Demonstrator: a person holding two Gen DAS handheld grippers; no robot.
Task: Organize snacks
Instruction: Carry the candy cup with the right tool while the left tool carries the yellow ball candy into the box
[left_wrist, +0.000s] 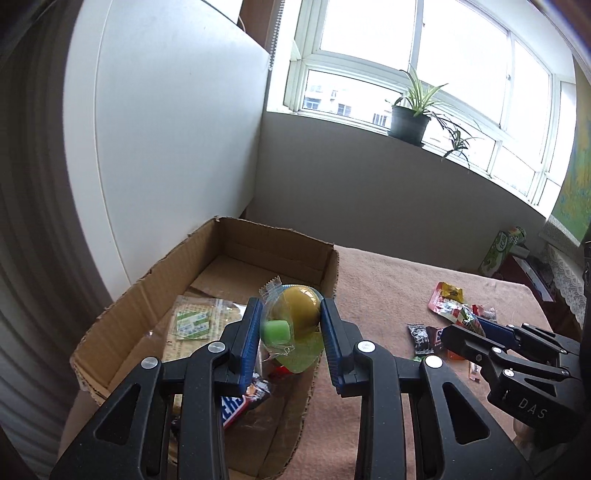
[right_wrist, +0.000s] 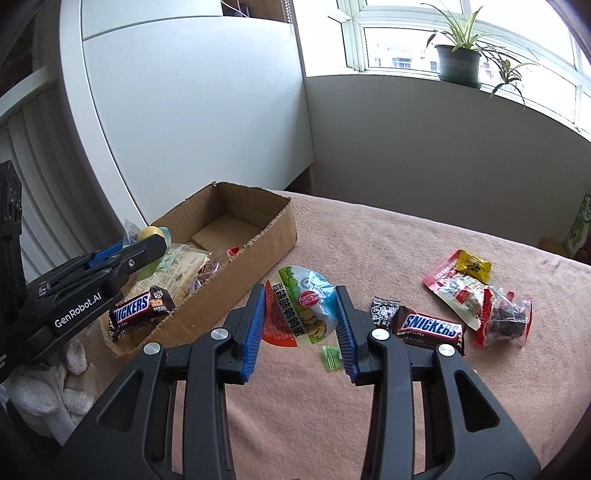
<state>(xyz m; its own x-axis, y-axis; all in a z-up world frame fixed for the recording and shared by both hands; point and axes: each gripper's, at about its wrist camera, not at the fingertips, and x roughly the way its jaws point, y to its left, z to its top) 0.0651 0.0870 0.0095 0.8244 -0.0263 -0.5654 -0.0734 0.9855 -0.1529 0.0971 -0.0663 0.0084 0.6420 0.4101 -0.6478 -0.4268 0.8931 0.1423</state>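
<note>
Jelly cup (left_wrist: 293, 325), yellow-green in a clear wrapper, is clamped between the blue pads of my left hand-held gripper (left_wrist: 290, 332). The pads press its two sides, wrapper tail sticking up at the far end. I hold it above the near right part of the cardboard box (left_wrist: 236, 236), so a release should drop it inside, I judge.

Box already holds a Snickers bar (right_wrist: 138, 312) at its near end and flat pale packets (left_wrist: 192, 321) on the floor; the far half is bare cardboard.

Left hand-held gripper is angled forward and slightly down over the box's right wall.

My right hand-held gripper (right_wrist: 301, 317) sits low over the pink-covered tabletop (right_wrist: 369, 236), jaws spread wide, straddling a round-lidded snack pack (right_wrist: 299, 310). Pads are beside it; whether they touch it I cannot tell. Nothing is gripped yet.

To the right lie a second Snickers bar (right_wrist: 430, 326) and red packets (right_wrist: 476, 295), still unsorted.
</note>
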